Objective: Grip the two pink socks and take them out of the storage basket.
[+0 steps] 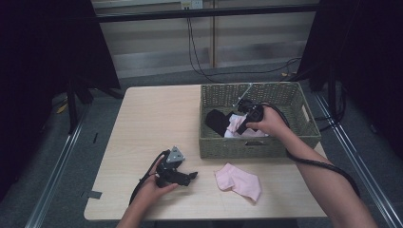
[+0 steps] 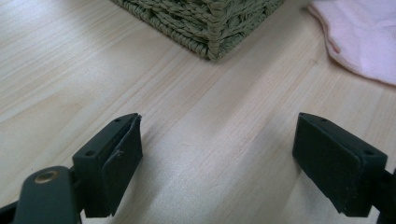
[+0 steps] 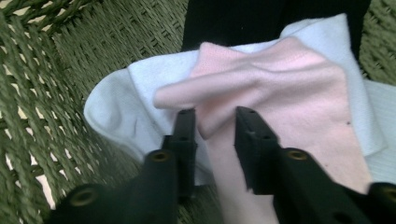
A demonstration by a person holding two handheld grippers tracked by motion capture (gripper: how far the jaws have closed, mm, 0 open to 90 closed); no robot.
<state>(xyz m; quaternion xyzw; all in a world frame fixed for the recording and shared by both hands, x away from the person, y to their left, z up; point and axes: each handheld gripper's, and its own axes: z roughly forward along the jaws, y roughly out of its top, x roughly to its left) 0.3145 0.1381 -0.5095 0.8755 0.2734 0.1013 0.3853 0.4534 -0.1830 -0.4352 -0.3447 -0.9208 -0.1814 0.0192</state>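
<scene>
Two pink socks (image 1: 239, 183) (image 3: 261, 88), one white sock (image 3: 116, 112), one black sock (image 1: 217, 121), one basket (image 1: 256, 148).

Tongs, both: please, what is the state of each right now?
Left tongs: open, holding nothing, over the table.
Right tongs: closed on the pink sock in the basket.

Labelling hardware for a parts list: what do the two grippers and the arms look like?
Both grippers, left and right, are black with flat, blocky jaws. The left carries a grey three-cornered plate; brass rivets mark the linkages. A black cable trails along the right forearm. Forearms are bare, no sleeves visible.
</scene>
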